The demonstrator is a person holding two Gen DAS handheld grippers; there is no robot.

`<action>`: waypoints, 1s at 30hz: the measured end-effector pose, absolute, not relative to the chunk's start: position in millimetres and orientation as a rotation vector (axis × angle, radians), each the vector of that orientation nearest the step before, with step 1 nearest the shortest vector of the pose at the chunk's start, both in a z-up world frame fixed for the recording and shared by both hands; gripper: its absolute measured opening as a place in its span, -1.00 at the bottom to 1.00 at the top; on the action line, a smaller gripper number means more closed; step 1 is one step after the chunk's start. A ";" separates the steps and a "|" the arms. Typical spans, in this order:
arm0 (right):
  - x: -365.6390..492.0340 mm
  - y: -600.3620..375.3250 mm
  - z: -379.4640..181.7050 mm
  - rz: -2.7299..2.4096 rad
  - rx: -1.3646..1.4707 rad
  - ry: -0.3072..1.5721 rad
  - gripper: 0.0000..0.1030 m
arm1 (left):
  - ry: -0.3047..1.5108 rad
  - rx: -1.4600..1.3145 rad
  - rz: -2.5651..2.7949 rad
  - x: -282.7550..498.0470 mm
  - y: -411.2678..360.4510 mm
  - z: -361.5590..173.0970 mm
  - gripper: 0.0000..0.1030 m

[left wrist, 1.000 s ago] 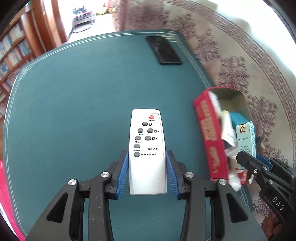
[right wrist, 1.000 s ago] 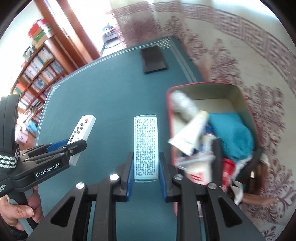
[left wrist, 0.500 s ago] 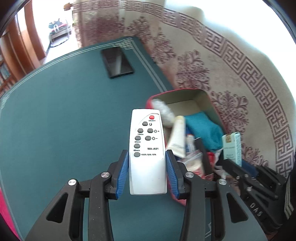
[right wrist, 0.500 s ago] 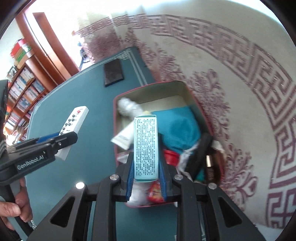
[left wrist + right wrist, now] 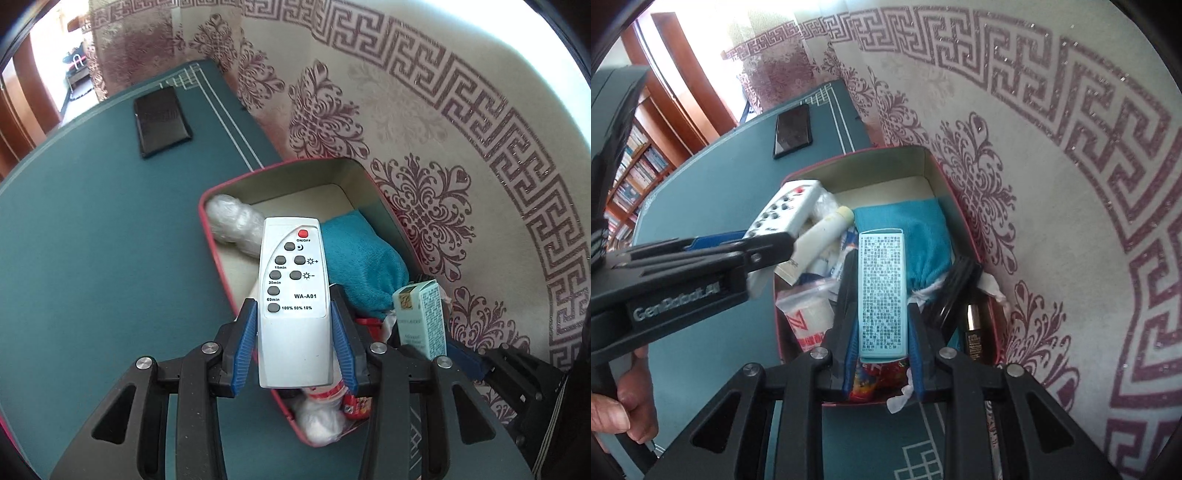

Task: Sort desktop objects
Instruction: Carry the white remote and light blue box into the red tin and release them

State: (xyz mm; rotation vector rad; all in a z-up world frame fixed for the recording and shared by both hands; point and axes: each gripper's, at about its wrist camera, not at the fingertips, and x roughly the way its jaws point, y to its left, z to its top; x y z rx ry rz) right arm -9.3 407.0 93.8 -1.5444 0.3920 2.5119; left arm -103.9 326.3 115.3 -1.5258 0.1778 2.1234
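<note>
My left gripper [image 5: 294,328] is shut on a white remote control [image 5: 293,291] and holds it above the red box [image 5: 295,168]. In the right wrist view the remote [image 5: 783,210] hangs over the box's left side. My right gripper [image 5: 882,345] is shut on a pale blue carton [image 5: 882,288] with small print, held above the red box [image 5: 934,162]. The carton also shows in the left wrist view [image 5: 421,317]. The box holds a teal cloth [image 5: 354,258], a white tube [image 5: 823,232], wrapped packets and a dark bottle [image 5: 975,328].
A black phone [image 5: 160,120] lies on the green table [image 5: 92,240] near its far edge. The box sits at the table's right edge against a patterned curtain [image 5: 443,129]. Bookshelves [image 5: 639,170] stand at the far left.
Both grippers have moved right from over the table to over the red box, each keeping its object.
</note>
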 end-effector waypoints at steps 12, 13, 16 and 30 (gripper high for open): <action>-4.9 418.7 84.3 2.469 -1.534 0.443 -0.27 | 0.076 -1.647 2.064 -110.7 329.9 97.6 -0.10; -3.9 417.9 84.2 2.467 -1.534 0.445 -0.22 | 0.074 -1.650 2.067 -109.9 327.6 98.5 -0.07; -0.4 413.7 84.5 2.465 -1.540 0.441 -0.21 | 0.064 -1.641 2.074 -107.0 321.0 102.6 -0.03; 13.2 387.6 97.9 2.480 -1.565 0.399 0.61 | 0.430 -1.439 2.282 -67.6 300.7 152.5 -0.02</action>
